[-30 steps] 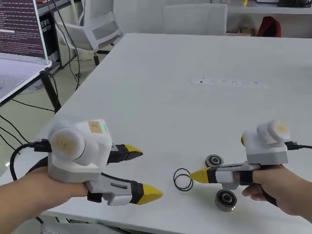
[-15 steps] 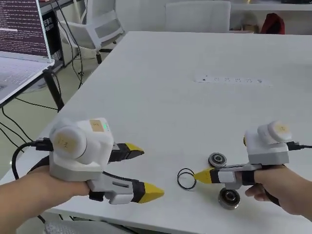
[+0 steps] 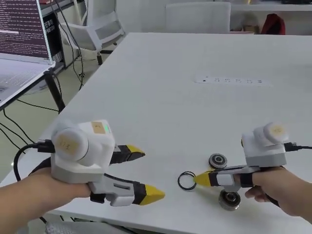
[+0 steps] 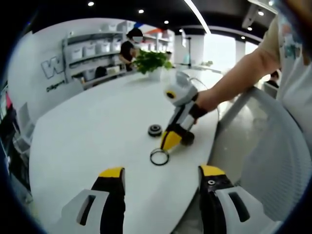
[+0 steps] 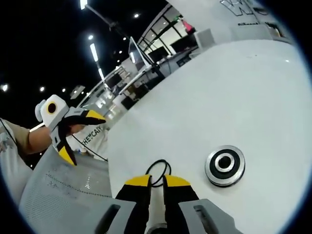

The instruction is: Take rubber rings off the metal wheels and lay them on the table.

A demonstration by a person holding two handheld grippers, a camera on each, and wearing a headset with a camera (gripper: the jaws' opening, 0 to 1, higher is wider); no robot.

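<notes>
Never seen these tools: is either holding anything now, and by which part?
Left gripper: open, holding nothing. Right gripper: tips nearly closed at the near edge of the rubber rings; an actual pinch cannot be told.

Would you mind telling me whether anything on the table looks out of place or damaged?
Nothing stands out. The rubber rings lie flat on the table at the tips of the right tongs, and both metal wheels lie flat nearby.

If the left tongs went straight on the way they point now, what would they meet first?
Most likely the rubber rings lying on the table, centred ahead between the open jaws, with the right tongs' yellow tip just behind. The left tongs' height over the table is unclear.
</notes>
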